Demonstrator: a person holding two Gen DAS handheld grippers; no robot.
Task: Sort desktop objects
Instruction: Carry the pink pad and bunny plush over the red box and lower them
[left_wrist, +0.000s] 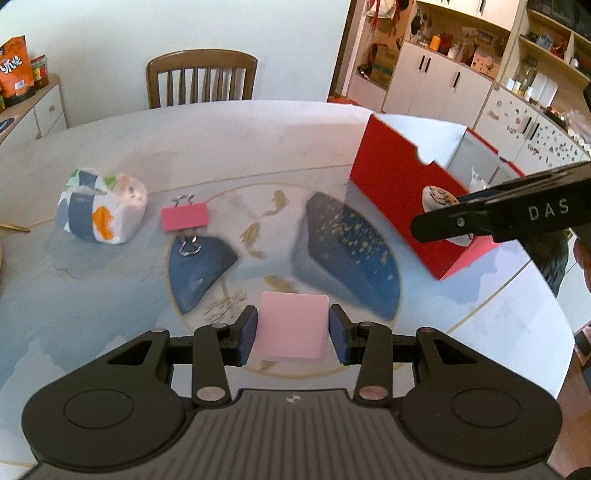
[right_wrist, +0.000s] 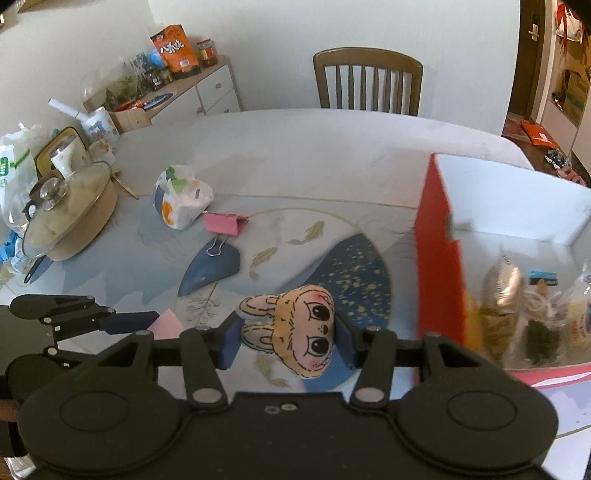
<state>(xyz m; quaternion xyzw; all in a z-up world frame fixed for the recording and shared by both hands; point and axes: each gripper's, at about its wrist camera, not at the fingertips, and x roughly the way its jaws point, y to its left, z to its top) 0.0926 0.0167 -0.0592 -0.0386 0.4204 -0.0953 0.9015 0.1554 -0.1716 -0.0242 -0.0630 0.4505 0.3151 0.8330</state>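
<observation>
The left gripper (left_wrist: 291, 334) pinches a pink pad (left_wrist: 291, 326) between its narrowed jaws, above the table (left_wrist: 258, 140). The right gripper (right_wrist: 286, 338) clamps a rabbit toy (right_wrist: 295, 328) just beside the red box (right_wrist: 437, 266), which holds packets. Ahead on the table lie a pink clip (left_wrist: 185, 217) and a tissue pack (left_wrist: 99, 205); at the left edge stands 1 lidded pot (right_wrist: 66, 218).

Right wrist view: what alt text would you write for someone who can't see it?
A handheld gripper holds a plush bunny head in its jaws above a patterned table. A red box of small items stands to the right; a pink binder clip and a tissue pack lie beyond.
</observation>
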